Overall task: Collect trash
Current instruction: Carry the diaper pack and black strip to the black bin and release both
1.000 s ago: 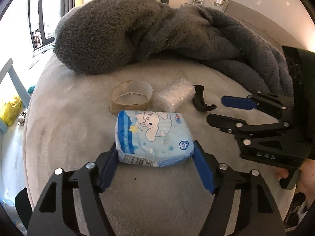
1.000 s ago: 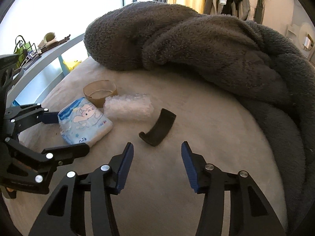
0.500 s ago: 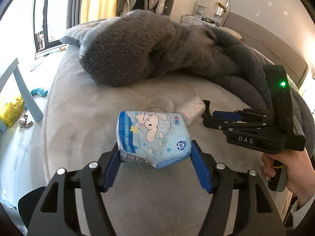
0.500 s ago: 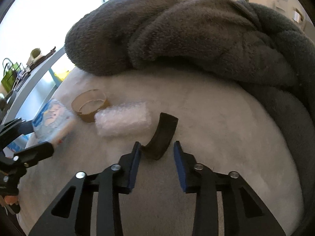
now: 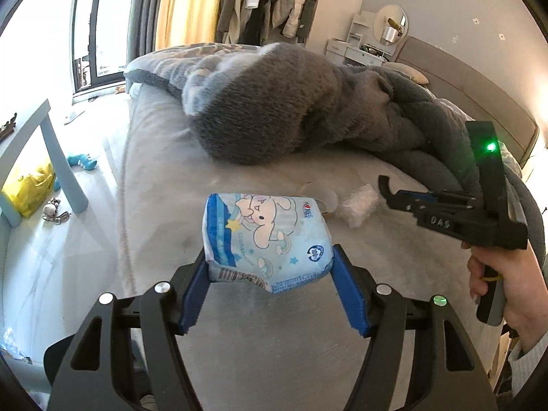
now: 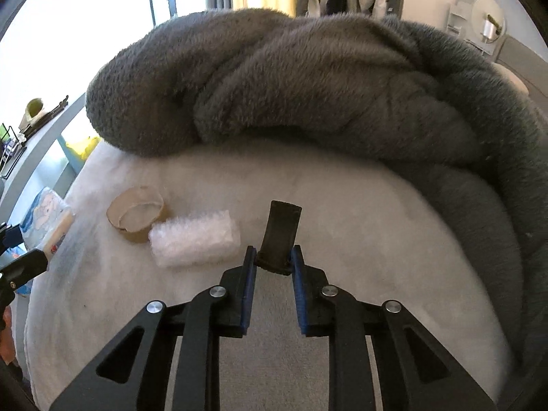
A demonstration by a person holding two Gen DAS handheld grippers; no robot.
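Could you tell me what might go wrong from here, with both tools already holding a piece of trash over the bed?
1. The right tool pinches only the near end of the curved black piece, so it might pivot or slip out when lifted.
2. The left tool squeezes a soft tissue pack near its lower edge; it could sag and drop.
3. The cardboard tape ring and bubble wrap lie on the bed with both tools full, and may be forgotten.

Pale bed (image 6: 359, 205), grey blanket (image 6: 308, 78), tape ring (image 6: 137, 214), bubble wrap (image 6: 195, 241)
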